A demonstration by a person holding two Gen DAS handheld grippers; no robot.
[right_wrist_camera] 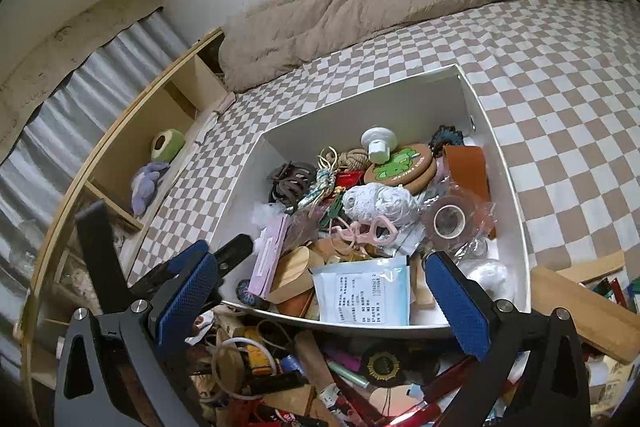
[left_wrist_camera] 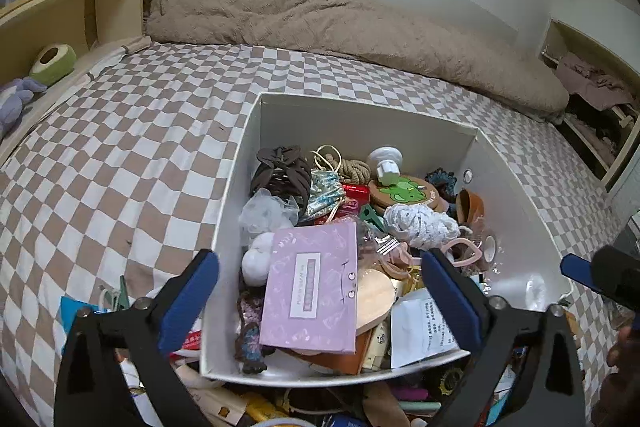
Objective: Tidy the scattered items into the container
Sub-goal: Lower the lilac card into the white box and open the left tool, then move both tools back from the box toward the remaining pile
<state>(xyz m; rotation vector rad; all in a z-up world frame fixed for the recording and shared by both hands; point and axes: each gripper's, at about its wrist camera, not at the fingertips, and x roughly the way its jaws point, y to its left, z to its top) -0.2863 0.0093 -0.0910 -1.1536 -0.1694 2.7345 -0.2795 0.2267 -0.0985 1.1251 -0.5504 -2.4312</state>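
Left wrist view looks down into the white container [left_wrist_camera: 516, 195], which sits on the checkered bedsheet [left_wrist_camera: 140, 147] and is already crowded: a lilac booklet [left_wrist_camera: 312, 287] lies flat on top at the near side, with a brown hair claw [left_wrist_camera: 282, 171] at its eleven o'clock, a round cork coaster with a green figure [left_wrist_camera: 404, 191] at its one o'clock and a ball of white lace [left_wrist_camera: 420, 223] just below that coaster. The left gripper [left_wrist_camera: 320, 299] hangs over the near end of the container with its blue pads spread wide, one pad out past the left wall, and nothing pinched between them. From the right wrist view, the right gripper [right_wrist_camera: 324, 301] also stands wide open and empty, above the container's near rim, where a white printed packet [right_wrist_camera: 362, 291] leans. At six o'clock from the container, a heap of scattered items [right_wrist_camera: 304, 367] lies on the bed. A beige blanket [left_wrist_camera: 320, 23] runs along the wall at twelve o'clock.
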